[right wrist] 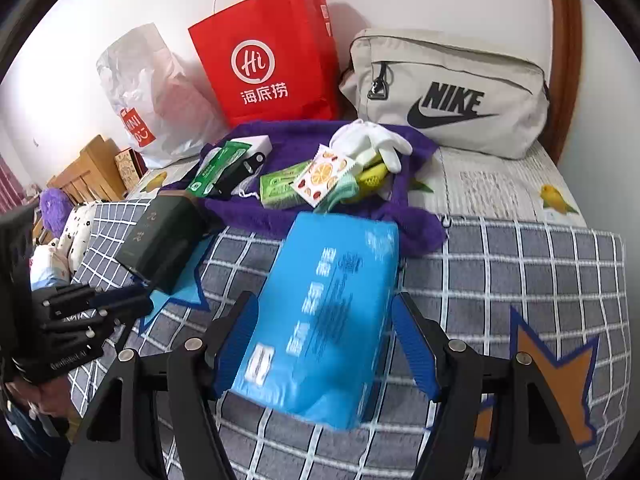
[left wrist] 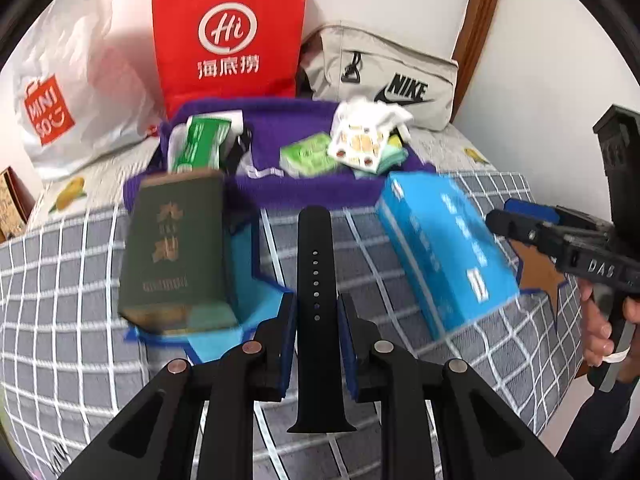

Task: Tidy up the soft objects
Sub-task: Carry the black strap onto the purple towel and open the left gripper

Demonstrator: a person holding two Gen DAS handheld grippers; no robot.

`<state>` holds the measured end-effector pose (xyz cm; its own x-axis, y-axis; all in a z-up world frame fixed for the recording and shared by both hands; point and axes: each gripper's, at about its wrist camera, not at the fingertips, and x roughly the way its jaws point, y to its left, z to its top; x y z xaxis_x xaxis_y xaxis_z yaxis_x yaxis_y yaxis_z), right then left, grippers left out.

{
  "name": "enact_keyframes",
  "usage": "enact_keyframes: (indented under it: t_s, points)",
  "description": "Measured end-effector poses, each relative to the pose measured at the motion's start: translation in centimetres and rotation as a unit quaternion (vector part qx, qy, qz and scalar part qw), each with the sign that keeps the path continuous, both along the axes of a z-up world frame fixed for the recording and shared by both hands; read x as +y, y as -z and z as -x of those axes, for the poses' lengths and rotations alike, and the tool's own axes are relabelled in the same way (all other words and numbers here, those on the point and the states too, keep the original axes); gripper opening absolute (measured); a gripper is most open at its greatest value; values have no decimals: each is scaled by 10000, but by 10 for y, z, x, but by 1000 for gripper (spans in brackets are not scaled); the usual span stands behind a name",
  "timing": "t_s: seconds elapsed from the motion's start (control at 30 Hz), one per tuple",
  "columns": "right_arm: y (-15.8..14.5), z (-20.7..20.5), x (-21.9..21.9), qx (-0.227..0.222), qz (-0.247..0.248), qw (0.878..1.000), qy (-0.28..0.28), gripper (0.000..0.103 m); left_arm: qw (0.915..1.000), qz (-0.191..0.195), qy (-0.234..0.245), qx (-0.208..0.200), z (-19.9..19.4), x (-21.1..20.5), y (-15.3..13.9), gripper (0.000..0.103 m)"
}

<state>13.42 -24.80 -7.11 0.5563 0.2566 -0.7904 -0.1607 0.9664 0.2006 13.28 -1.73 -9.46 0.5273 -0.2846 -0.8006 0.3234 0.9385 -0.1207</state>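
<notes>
Red paper bag (right wrist: 269, 56): white ring logo "Hi", with 海底捞 beneath it.
White plastic bag (left wrist: 76, 80): red square reading "MINISO".
Beige pouch (right wrist: 448, 92): black "NIKE" above a swoosh.
Right hand-held gripper (left wrist: 520, 224): white letters "DAS" on its black body.
Blue pack (right wrist: 320, 320): white characters, too blurred to read.
Dark green box (left wrist: 176, 248): gold characters, illegible.

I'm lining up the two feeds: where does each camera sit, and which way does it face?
Left wrist: on the left gripper, facing down its fingers at the held black strap; a hand shows.
Right wrist: on the right gripper, facing the blue pack between its fingers.
Shared: blue pack, red bag, green box.
</notes>
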Motion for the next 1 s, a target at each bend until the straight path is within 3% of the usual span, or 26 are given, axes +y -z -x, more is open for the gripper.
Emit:
enact_keyframes:
  t_s: [0.57, 0.8, 1.0]
  points:
    - [-16, -81, 10, -107, 18, 9996, -273, 69, 9997, -54, -22, -233, -120, -3, -37, 20]
    - [-10, -114, 13, -29, 27, 9998, -197, 69, 9999, -47, -115, -80, -169, -1, -25, 20]
    - [2, -130, 19, -138, -66, 9998, -151, 67, 9994, -46, -180, 290, -200, -1, 2, 20]
